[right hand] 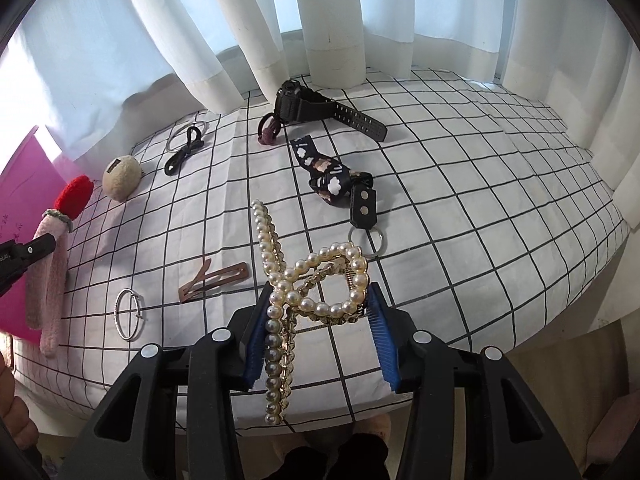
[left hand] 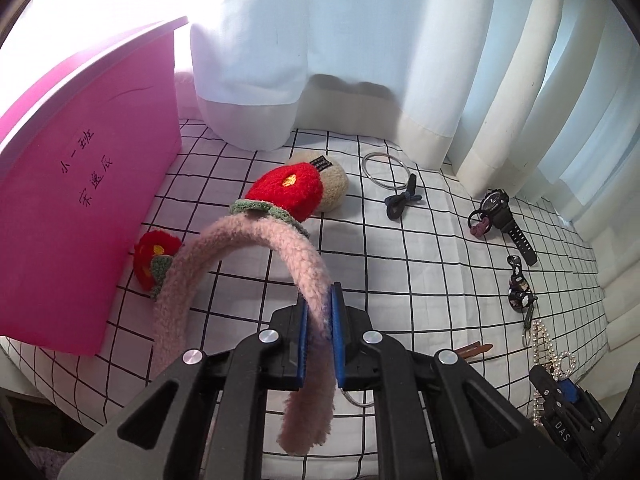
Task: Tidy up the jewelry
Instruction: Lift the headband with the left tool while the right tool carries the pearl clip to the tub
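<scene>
White curtains (right hand: pixel 328 20) back a grid-patterned cloth (right hand: pixel 460 200). Part of the silver hoop (left hand: pixel 362 400) hides beneath the left gripper (left hand: pixel 319 344), whose fingers clamp the pink fuzzy headband (left hand: pixel 256 240), lifted near the pink box (left hand: pixel 80 208) at left. Low and level, the right gripper (right hand: pixel 318 336) has its fingers apart around the pearl hair claw (right hand: pixel 316 280) on the cloth; whether they touch it is unclear.

1. My left gripper (left hand: pixel 319 340), clamped on the pink headband (left hand: pixel 256 248), has the pink box (left hand: pixel 80 200) walling its left side.
2. Ahead, the beige puff (left hand: pixel 332 184) and silver bangle (left hand: pixel 385 170) lie in the way.
3. My right gripper (right hand: pixel 320 332) has bare checked cloth (right hand: pixel 480 220) to its right; the brown clip (right hand: pixel 214 282) and ring (right hand: pixel 129 314) lie to its left.
</scene>
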The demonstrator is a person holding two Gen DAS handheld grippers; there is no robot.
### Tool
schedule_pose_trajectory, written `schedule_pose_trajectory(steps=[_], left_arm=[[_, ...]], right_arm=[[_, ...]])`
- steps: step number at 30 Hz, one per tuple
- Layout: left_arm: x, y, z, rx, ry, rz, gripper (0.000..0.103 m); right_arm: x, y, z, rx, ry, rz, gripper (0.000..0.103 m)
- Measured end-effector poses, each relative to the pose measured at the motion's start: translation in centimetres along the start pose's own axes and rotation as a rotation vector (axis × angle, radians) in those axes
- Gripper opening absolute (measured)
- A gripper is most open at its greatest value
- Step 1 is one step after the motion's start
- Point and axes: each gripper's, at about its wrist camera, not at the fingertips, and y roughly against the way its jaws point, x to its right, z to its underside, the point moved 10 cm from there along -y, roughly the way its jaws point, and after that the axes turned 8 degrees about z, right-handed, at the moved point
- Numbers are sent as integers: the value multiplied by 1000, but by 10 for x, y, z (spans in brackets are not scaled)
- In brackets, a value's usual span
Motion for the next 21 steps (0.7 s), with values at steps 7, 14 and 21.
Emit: schedule_pose_trajectory(steps=[7,14,21], left_arm=[[19,31,-9,51,27,6,11],[46,69,-20,118,40,9,11],[63,123,-45,228,75,-20,11]], right_arm=[[-4,24,-30,47,66,-55,44],[-19,50,-70,109,153,-140,44],[-57,78,-113,180,256,-280,44]])
